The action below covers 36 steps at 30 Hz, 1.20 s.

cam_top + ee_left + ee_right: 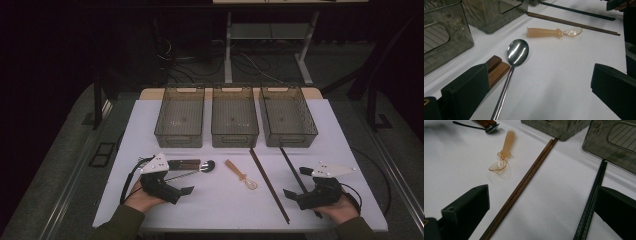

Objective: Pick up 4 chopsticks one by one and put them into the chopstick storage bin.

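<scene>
My left tongs (186, 181) hovered low over the white table (220, 200) at about seven o'clock, jaws spread wide and gripping nothing. In the left gripper view the metal spoon (517, 53) lay between those jaws, handle running toward me and bowl pointing away, untouched, with two wooden handles (496, 68) just beside it at the left jaw. My right tongs (296, 184) sat at about five o'clock, likewise wide open and empty. In the right gripper view the black chopsticks (592, 200) ran up just beside the right jaw, and the brown chopsticks (524, 187) lay between the jaws. The small amber spoon (241, 174) rested near the table's centre, and three clear bins (235, 117) stood in a row at twelve o'clock.
</scene>
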Available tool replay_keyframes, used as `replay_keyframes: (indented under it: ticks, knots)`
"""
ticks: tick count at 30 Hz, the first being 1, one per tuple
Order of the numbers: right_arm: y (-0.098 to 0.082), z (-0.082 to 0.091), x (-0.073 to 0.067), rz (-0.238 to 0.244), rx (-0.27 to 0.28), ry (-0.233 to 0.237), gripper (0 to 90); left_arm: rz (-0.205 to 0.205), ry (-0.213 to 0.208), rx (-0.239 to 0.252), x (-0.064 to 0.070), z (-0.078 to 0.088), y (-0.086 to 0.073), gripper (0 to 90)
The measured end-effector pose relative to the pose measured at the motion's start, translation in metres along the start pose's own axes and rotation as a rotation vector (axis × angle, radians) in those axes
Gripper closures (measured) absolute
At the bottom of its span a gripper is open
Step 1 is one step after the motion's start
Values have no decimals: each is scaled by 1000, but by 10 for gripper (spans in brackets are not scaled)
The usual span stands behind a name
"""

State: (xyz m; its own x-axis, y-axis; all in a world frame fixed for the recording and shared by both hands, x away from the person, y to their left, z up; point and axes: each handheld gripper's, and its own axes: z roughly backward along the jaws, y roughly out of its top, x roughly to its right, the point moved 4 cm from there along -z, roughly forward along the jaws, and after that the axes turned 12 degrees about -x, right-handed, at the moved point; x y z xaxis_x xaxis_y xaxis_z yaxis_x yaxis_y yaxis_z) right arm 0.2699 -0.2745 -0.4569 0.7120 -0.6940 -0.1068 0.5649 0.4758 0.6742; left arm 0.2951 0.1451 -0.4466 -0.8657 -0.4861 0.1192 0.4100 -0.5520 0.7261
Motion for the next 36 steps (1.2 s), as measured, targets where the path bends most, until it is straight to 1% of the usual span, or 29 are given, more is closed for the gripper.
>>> replay_keyframes:
  ticks: [5, 7, 9, 10, 13, 14, 15, 17, 18, 19, 20, 21, 23, 25, 27, 28, 29, 32, 33, 36]
  knots:
    - [0, 1, 1, -4, -4, 4, 5, -1, -1, -6, 0, 0, 0, 8]
    - [0, 1, 2, -9, -9, -3, 6, 2, 0, -5, -1, 0, 0, 8]
    - [0, 1, 2, -10, -12, -8, 7, 13, -2, 1, -2, -1, 0, 8]
    - [-1, 2, 4, -7, -22, -12, 58, 17, -2, 0, -2, -1, 0, 8]
    - [-2, 2, 5, -11, -30, -21, 59, 19, 1, 6, -1, -1, 1, 9]
    - [-2, 2, 6, -14, -39, -25, 72, 12, 0, 2, -1, 0, 1, 9]
    - [-1, 5, 7, -10, -40, -30, 158, 8, 2, -2, 0, 0, 0, 10]
    - [-1, 6, 7, -17, -35, -39, 159, 9, 0, 0, 0, 1, 0, 10]
    - [0, 6, 9, -33, -42, -43, 213, 8, 0, 3, 1, 1, 0, 12]
    - [1, 6, 10, -35, -43, -45, 238, 8, -1, 4, 1, 1, 0, 13]
    - [1, 6, 10, -35, -43, -45, 238, 7, -2, 2, 0, 1, 0, 13]
    - [3, 5, 14, -54, -48, -47, 282, 10, -4, -3, 0, 1, -1, 13]
    - [4, 4, 16, -63, -49, -46, 296, 9, -9, 0, 0, 0, 0, 13]
    - [7, 2, 21, -78, -54, -50, 310, 26, -15, 16, 0, 0, 1, 14]
    - [9, 1, 25, -89, -57, -56, 340, 20, -13, 15, -1, 0, 1, 15]
    - [11, 1, 26, -96, -56, -53, 353, 26, -15, 15, 0, 0, 0, 15]
    - [12, 0, 29, -98, -58, -54, 386, 28, -14, 15, 0, 1, 0, 16]
    - [14, -2, 32, -103, -61, -54, 410, 28, -13, 16, 0, 1, 1, 17]
    - [18, -4, 36, -103, -68, -66, 429, 21, -12, 12, 0, 1, 0, 18]
    - [22, -9, 42, -109, -75, -82, 485, 25, -14, 14, 0, 0, 0, 19]
